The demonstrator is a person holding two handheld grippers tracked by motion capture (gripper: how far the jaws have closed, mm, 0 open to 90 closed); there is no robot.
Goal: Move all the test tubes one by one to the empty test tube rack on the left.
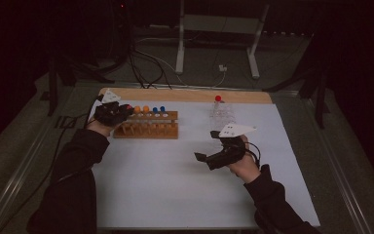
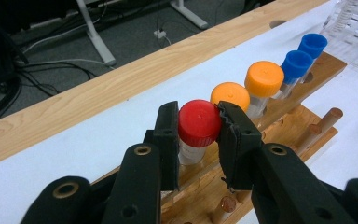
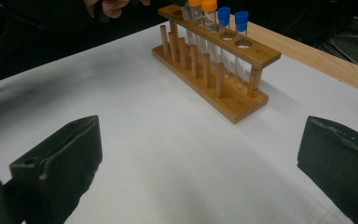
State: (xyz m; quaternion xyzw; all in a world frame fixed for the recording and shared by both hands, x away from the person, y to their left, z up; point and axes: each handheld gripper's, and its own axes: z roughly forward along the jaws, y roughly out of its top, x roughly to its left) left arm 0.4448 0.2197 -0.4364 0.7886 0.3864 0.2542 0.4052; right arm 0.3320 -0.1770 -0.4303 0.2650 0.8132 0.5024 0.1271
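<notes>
Our left gripper (image 2: 199, 128) clamps the red-capped clear plastic tube (image 2: 198, 123), upright at the slotted wooden rack's (image 2: 307, 84) end; our right gripper (image 3: 200, 154) gapes, farther off.

The bench (image 1: 175, 195) carries a white sheet over most of its top, with a strip of light wood (image 1: 185, 95) exposed along the far edge. A hole is cut into that strip near one end. A wooden tube rack (image 1: 148, 127) stands directly on the white surface in the far left area, its long side parallel to the wood strip. The rack consists of a flat base with upright pegs and a raised top bar with holes. A clear perforated plastic rack (image 1: 222, 116), as far as the dim high view allows, stands on the bench to the right of the wooden one, apart from it.
</notes>
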